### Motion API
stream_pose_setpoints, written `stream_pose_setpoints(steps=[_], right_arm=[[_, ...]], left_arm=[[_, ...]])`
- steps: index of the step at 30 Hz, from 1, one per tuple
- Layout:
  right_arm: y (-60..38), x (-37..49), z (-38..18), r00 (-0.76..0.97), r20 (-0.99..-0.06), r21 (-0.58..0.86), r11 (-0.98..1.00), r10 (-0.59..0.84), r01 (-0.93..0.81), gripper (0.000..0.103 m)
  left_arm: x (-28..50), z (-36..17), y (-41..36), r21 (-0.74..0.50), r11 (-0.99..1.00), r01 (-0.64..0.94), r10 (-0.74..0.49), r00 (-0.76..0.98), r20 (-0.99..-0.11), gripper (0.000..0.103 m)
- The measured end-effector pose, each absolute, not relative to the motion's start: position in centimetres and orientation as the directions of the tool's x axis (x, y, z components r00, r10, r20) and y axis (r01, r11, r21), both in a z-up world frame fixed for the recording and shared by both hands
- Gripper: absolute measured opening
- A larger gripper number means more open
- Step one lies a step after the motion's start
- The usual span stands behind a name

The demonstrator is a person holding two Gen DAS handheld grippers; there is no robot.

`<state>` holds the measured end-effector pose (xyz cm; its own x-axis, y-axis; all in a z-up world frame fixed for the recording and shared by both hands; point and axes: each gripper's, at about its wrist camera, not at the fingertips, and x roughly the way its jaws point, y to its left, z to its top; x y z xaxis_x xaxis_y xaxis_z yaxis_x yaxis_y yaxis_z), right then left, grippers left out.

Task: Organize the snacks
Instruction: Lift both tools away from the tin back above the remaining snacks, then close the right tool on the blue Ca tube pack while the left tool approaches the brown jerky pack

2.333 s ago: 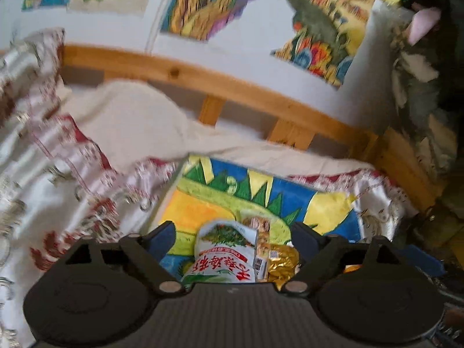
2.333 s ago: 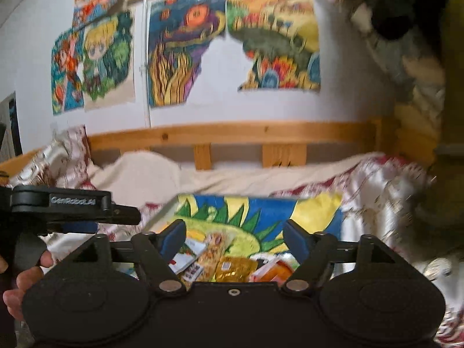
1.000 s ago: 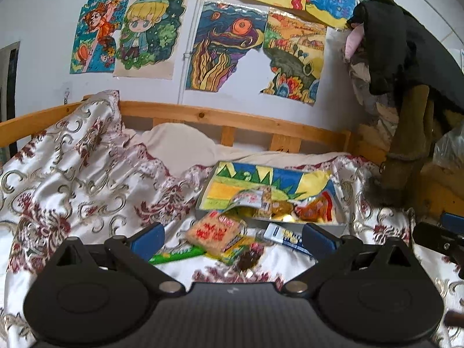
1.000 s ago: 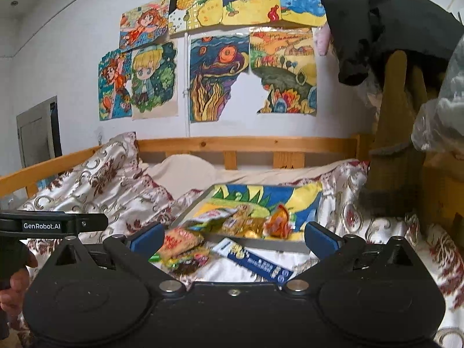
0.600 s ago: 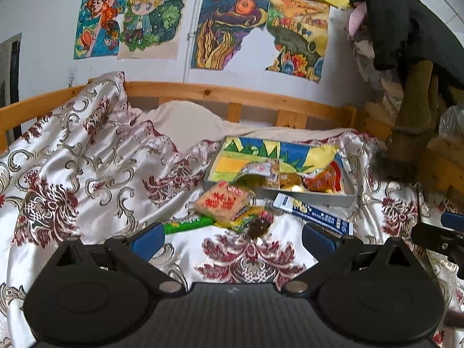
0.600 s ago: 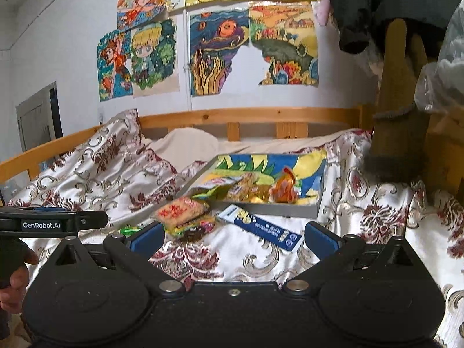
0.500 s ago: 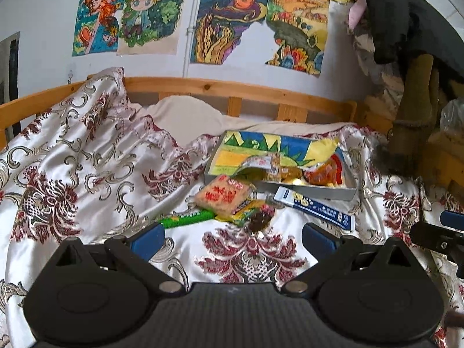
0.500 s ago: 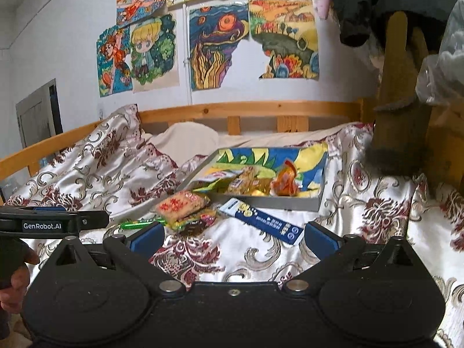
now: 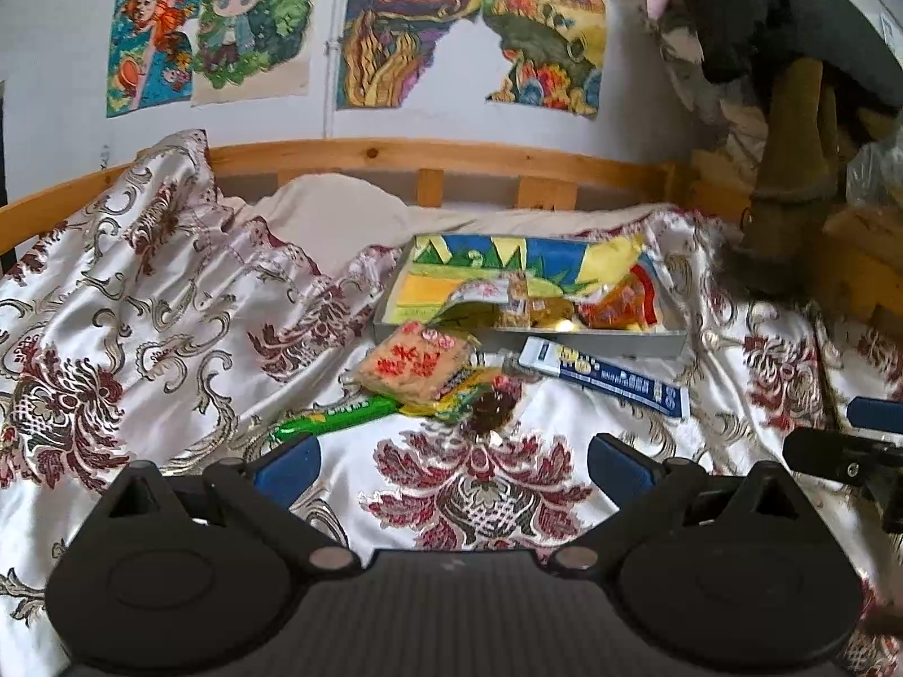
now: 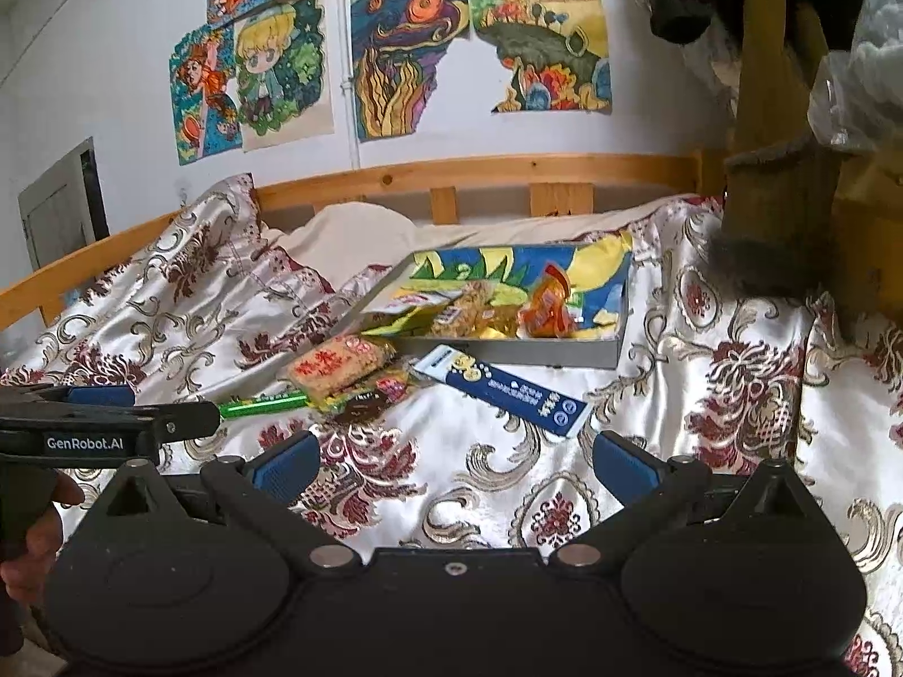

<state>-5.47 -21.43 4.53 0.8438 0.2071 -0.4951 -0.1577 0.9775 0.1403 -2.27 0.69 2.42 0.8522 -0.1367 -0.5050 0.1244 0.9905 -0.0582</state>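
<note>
A grey box (image 9: 671, 341) (image 10: 619, 338) with a bright picture lining sits on the bed and holds several snack packs. In front of it lie an orange-red cracker pack (image 9: 415, 360) (image 10: 337, 363), a green stick pack (image 9: 338, 414) (image 10: 262, 404), a dark sweet pack (image 9: 492, 405) (image 10: 361, 403) and a long blue pack (image 9: 604, 375) (image 10: 508, 391). My left gripper (image 9: 448, 460) is open, short of the loose snacks, nothing between its fingers. My right gripper (image 10: 451, 460) is open too, just short of the blue pack.
A patterned satin bedspread (image 9: 169, 304) covers the bed, bunched high on the left. A wooden bed rail (image 9: 451, 155) runs along the back wall. Clothes hang at the right (image 10: 779, 113). A hand (image 10: 34, 541) holds the left tool at the far left.
Both grippers have drawn back from the box, so the loose snacks in front of it now show. Over the last half second the view shifts only slightly. Both stay open.
</note>
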Motion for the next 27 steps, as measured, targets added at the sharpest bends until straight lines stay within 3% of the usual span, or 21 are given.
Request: stream_pose_setpoints(steps=[17, 27], right_arm=[[-21.7, -3.1, 2.4, 0.808, -0.558, 0.136, 0.981, 0.189, -0.136, 0.102], [-22.5, 0.2, 1.1, 0.818, -0.521, 0.147, 0.97, 0.244, -0.195, 0.102]], left_arm=[[1.6, 0.1, -0.1, -0.067, 0.984, 0.166, -0.173, 0.781, -0.599, 0.103], [3.9, -0.9, -0.1, -0.053, 0.978, 0.203, -0.194, 0.777, -0.598, 0.103]])
